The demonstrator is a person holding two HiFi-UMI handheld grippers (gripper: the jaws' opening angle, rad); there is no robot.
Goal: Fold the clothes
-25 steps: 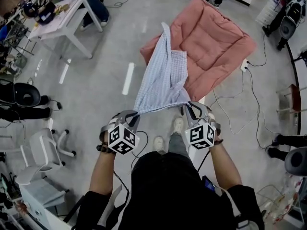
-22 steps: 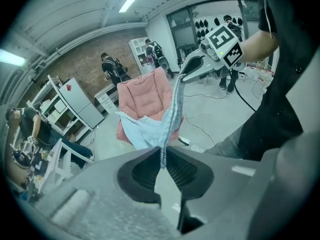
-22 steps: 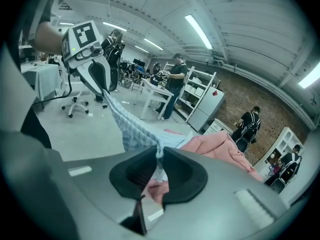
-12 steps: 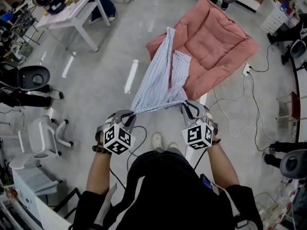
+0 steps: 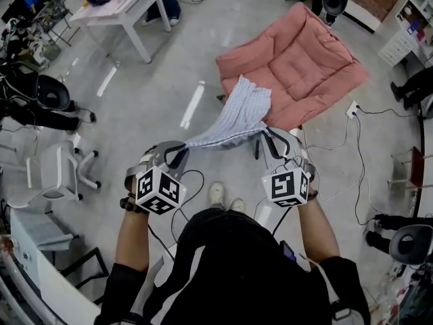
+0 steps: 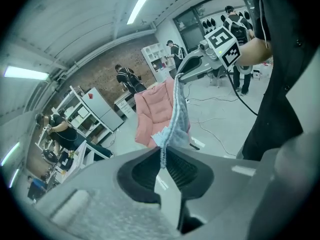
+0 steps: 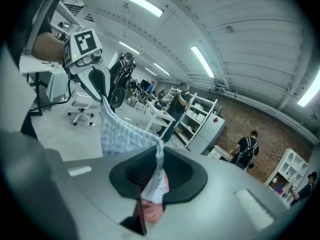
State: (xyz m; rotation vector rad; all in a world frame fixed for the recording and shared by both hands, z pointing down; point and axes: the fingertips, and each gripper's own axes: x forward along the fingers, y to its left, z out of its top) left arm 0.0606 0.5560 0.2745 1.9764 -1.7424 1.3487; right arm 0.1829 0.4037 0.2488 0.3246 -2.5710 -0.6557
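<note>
A light blue checked garment [image 5: 233,120] hangs in the air, stretched by its near edge between my two grippers. My left gripper [image 5: 181,149] is shut on its left corner, and my right gripper [image 5: 268,135] is shut on its right corner. The far end of the cloth trails down over the front edge of a pink cushion [image 5: 298,63] on the floor. In the left gripper view the garment [image 6: 176,116] runs from my jaws to the right gripper [image 6: 186,73]. In the right gripper view the garment [image 7: 120,131] is pinched between the pads and leads to the left gripper [image 7: 100,91].
A white table [image 5: 128,9] stands at the far left, with office chairs [image 5: 54,175] along the left side. Cables [image 5: 338,154] and a power strip lie on the floor to the right of the cushion. The person's shoes [image 5: 223,198] stand below the garment.
Both grippers have risen with the garment, lifting most of it off the pink cushion. The cloth now hangs shorter and bunched, with only its far end near the cushion.
</note>
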